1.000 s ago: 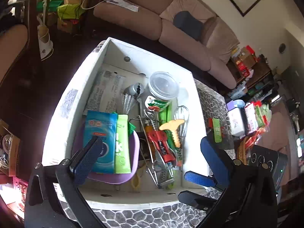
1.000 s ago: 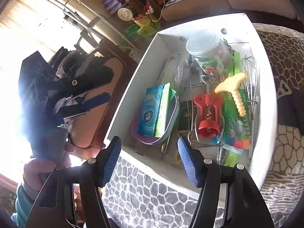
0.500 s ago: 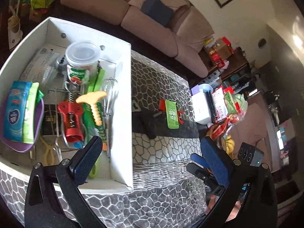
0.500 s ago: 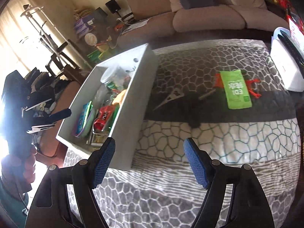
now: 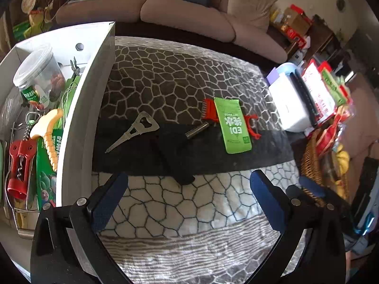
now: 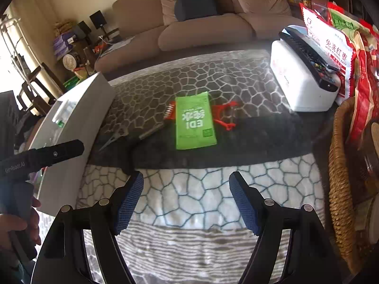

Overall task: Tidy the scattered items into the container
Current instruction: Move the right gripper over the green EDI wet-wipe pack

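Table cover (image 5: 189, 75): a soft cloth printed in a cobblestone net, grey and white with one dark band across it, lay under and ahead of both tongs.
Container (image 5: 87, 108): a white, flat-walled box of stiff board stood to the left of the left tongs, its long side wall rising beside the left blue pad; from the right tongs it (image 6: 68, 146) sat far left.
Box contents: a clear plastic jar (image 5: 38, 75) with a round lid, a red corkscrew (image 5: 20, 163) and a cream ridged handle (image 5: 48, 132) lay inside, crowded together.
Green packet (image 5: 233, 127): a flat, glossy sachet lay on the dark band, ahead of both tongs and outside the box; from the right tongs (image 6: 194, 120) it was straight ahead.
Red comb piece (image 5: 208, 112): toothed plastic, partly tucked under the packet's left edge.
Bottle opener (image 5: 135, 130): thin grey metal, tapering to a point, lay ahead-left of the left tongs, between box and packet.
Left tongs (image 5: 187, 198): black frame, ribbed blue pads, spread wide and holding nothing.
Right tongs (image 6: 186, 201): likewise spread apart, nothing between the pads.
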### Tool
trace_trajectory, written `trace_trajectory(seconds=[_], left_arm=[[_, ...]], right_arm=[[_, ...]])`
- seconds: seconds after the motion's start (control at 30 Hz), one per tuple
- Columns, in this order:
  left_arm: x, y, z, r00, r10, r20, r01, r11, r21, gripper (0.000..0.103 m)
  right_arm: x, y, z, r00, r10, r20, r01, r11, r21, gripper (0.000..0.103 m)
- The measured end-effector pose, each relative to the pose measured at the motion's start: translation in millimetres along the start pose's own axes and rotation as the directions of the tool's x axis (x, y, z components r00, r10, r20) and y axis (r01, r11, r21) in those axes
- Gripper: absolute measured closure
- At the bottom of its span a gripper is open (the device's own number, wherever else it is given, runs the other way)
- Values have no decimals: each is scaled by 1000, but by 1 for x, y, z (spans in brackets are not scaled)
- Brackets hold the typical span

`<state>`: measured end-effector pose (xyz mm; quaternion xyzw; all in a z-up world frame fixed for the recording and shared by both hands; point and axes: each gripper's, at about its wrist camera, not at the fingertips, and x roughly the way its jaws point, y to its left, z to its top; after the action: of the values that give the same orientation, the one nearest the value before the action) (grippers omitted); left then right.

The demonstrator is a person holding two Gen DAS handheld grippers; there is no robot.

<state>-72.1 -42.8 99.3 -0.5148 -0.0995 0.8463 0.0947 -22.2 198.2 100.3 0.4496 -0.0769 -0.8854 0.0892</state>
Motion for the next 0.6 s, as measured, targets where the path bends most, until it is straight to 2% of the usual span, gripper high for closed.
trace_trajectory(seconds=[0.03,0.17,0.23,0.6], left_arm=[[7,-5,-1,1000,27,-7,-27,999,23,0],[22,-20,-8,995,98,-8,-97,993,68,0],[25,-24,-10,994,107,-6,-106,992,65,0],[37,-23,-3,991,136,-2,-136,991,20,0]], right_arm=[[2,-5,2,1000,-17,5,17,1000,-8,25],[12,-24,9,995,-94,16,94,995,-13,0],[17,-31,12,991,-133,4,133,991,-10,0],[28,-34,22,992,-122,-11,122,992,-26,0]])
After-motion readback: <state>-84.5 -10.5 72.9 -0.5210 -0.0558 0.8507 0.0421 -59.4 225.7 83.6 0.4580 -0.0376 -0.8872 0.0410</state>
